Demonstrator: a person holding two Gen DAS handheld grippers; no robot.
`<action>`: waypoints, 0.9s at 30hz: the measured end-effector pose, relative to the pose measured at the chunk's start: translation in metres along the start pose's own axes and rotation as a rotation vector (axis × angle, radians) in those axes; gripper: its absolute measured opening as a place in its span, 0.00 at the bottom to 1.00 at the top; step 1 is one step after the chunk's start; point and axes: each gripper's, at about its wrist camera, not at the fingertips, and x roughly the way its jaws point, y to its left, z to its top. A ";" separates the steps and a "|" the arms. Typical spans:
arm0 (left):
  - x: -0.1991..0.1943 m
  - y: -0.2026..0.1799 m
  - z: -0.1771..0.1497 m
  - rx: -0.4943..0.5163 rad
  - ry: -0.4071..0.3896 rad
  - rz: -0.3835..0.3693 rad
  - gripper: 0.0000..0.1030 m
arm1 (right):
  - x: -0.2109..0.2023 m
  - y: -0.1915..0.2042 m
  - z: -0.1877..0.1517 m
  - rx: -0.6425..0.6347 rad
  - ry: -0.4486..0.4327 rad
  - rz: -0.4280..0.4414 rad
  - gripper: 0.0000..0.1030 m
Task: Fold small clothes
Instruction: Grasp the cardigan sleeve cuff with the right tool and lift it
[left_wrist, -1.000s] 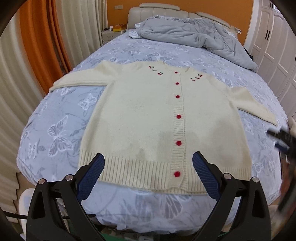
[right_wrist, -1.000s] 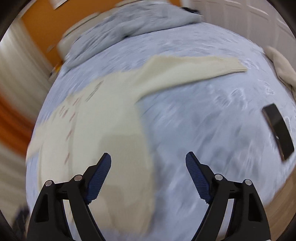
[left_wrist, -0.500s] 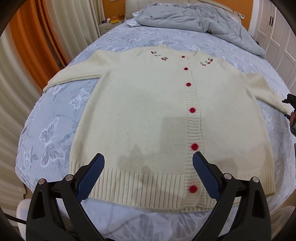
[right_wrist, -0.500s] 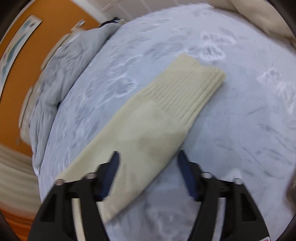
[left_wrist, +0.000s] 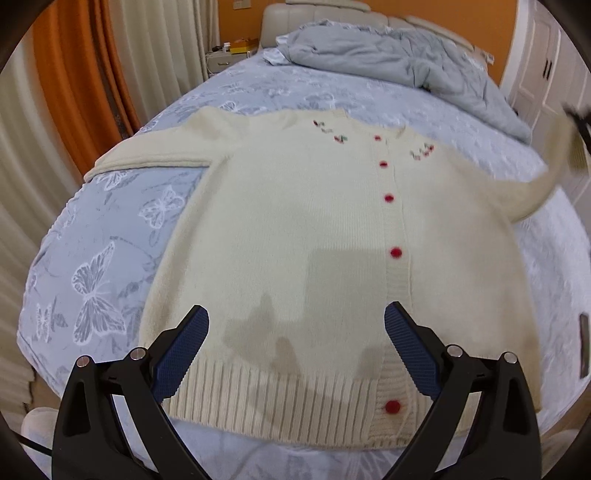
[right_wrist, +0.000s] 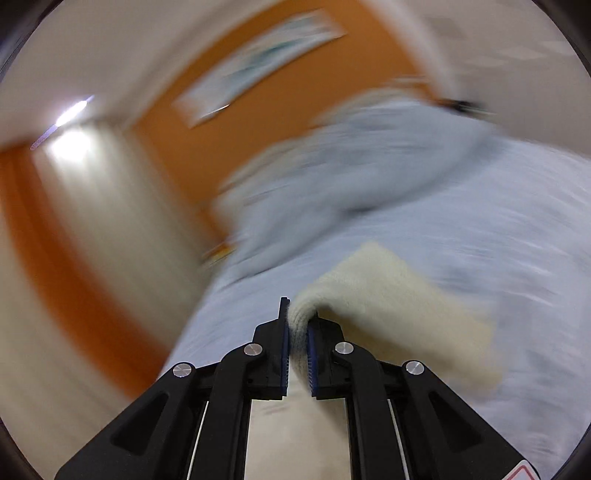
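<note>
Both tongs are showing in their own views. In the left wrist view, the left gripper (left_wrist: 295, 347) is standing released at the bottom of the frame, its blue pads (left_wrist: 183, 354) spread wide with nothing between them. It is hovering over the ribbed hem of the cream cardigan (left_wrist: 314, 229), which is lying flat, buttoned, across the centre of the frame on the blue butterfly-print bedspread (left_wrist: 110, 258). At the upper right edge, one sleeve (left_wrist: 535, 188) is rising off the bed, blurred. A grey quilt (left_wrist: 406, 59) is lying at the top.

In the right wrist view, the right gripper (right_wrist: 297, 350) is closing at bottom centre, its jaws pinching the sleeve cuff (right_wrist: 388, 295), which is draping to the right. Surroundings are blurring.
</note>
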 end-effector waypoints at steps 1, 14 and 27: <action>-0.002 0.003 0.005 -0.021 -0.008 -0.014 0.91 | 0.023 0.035 -0.008 -0.035 0.065 0.093 0.09; 0.049 0.023 0.114 -0.217 -0.069 -0.237 0.95 | 0.077 0.008 -0.144 -0.008 0.361 -0.210 0.24; 0.201 0.016 0.164 -0.452 0.052 -0.154 0.25 | 0.103 -0.024 -0.182 -0.307 0.446 -0.472 0.45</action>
